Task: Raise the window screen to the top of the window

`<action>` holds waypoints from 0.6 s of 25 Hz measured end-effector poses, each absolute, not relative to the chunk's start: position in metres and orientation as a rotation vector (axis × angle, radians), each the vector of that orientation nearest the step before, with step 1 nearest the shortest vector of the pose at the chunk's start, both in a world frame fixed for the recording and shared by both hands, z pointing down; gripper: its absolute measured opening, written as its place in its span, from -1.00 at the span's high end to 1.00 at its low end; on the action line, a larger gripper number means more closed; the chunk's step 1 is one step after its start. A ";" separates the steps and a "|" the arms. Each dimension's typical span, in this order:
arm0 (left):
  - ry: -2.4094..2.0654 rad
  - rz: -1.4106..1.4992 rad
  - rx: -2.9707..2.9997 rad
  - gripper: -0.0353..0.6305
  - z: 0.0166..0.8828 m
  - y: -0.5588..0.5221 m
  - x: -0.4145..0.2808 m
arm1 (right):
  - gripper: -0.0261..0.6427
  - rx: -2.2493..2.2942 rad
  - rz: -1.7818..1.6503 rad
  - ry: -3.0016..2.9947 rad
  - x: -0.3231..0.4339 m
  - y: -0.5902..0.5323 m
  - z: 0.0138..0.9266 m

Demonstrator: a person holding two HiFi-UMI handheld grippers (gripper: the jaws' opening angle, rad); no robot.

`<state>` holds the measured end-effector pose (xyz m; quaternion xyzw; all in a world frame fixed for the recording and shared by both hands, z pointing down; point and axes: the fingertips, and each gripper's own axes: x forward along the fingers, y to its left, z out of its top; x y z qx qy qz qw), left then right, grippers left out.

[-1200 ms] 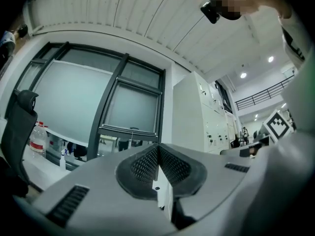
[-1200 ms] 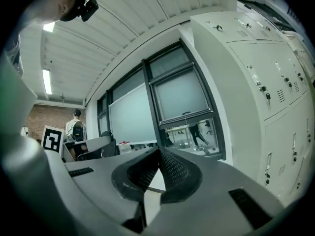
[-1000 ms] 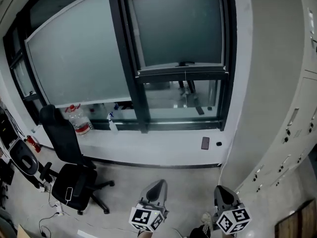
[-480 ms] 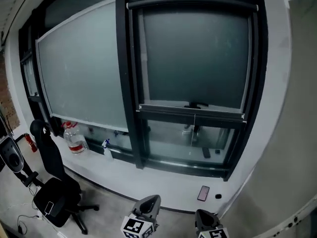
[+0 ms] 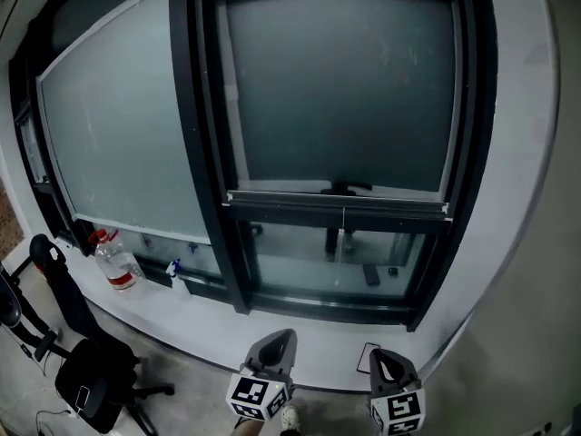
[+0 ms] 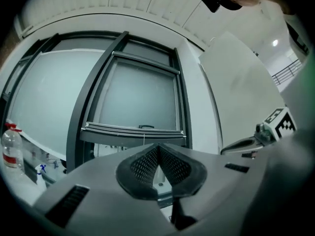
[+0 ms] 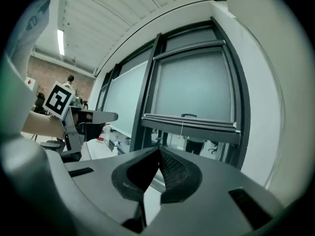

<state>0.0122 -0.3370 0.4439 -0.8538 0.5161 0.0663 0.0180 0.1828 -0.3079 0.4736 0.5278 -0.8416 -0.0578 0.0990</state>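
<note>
Both tools are shut on nothing. The left gripper (image 6: 158, 147) has its jaws pressed together with only air ahead, and the right gripper (image 7: 159, 150) is the same. Both hang low in front of the sill (image 5: 218, 334), well apart from the window (image 5: 207, 153).

The screen (image 5: 340, 89) covers the upper part of the right-hand pane. Its bottom bar (image 5: 272, 198) sits a good way down and leaves the lower part uncovered. A small handle (image 5: 346, 188) stands at the middle of the bar, and a thin cord (image 5: 343, 221) drops below it.

We judge the step in hand to be the reach. To do it well, we open one gripper on the way up, meet the handle square-on and close on the handle, not the cord, which looks too thin to hold firmly. Then we lift straight up, keeping the bar level so it does not jam at its ends, and go steadily to the top of the window.
</note>
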 end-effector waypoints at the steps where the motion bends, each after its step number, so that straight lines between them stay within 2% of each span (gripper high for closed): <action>1: 1.601 0.225 -2.660 0.88 0.445 -0.351 0.012 | 0.90 1.577 -0.188 -2.476 0.186 -0.322 0.468; 8: 1.556 0.291 -2.689 0.88 0.428 -0.480 0.000 | 0.90 1.599 -0.316 -2.435 0.171 -0.444 0.432; 15: 1.530 0.410 -2.679 0.88 0.395 -0.601 -0.005 | 0.91 1.770 -0.215 -2.544 0.160 -0.567 0.394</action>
